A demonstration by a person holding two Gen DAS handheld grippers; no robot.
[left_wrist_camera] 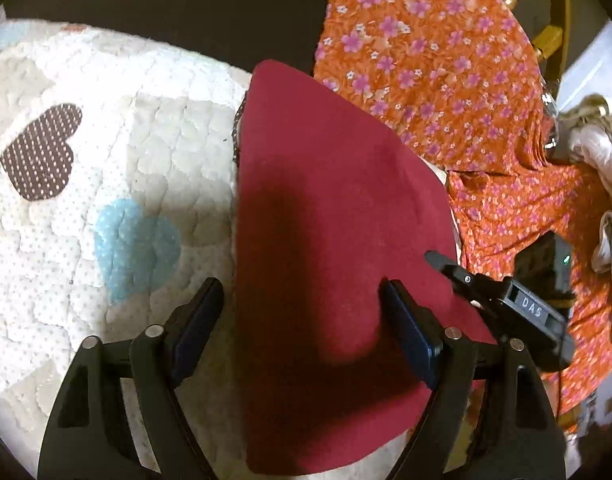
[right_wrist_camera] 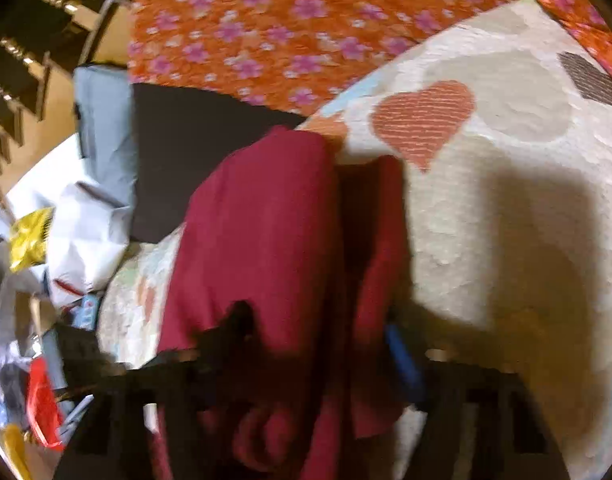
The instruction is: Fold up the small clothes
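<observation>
A dark red cloth (left_wrist_camera: 326, 200) lies folded lengthwise on a white quilt with heart patches (left_wrist_camera: 105, 160). My left gripper (left_wrist_camera: 301, 312) hangs open just above the cloth's near end, one finger over the quilt and the other over the cloth. From the right, a black finger (left_wrist_camera: 458, 274) of my right gripper reaches over the cloth's right edge. The right wrist view is blurred: the red cloth (right_wrist_camera: 257, 220) runs bunched between the spread fingers of my right gripper (right_wrist_camera: 318, 340), which is open. The quilt (right_wrist_camera: 506, 160) lies to its right.
An orange fabric with pink flowers (left_wrist_camera: 446, 60) covers the far right, also seen as the orange fabric (right_wrist_camera: 285, 20). A golden wooden chair (left_wrist_camera: 546, 36) and cream cloth (left_wrist_camera: 602, 148) sit beyond it. A dark flat item (right_wrist_camera: 193, 140), a white bag (right_wrist_camera: 89, 232) and a yellow packet (right_wrist_camera: 29, 236) crowd the quilt's left edge.
</observation>
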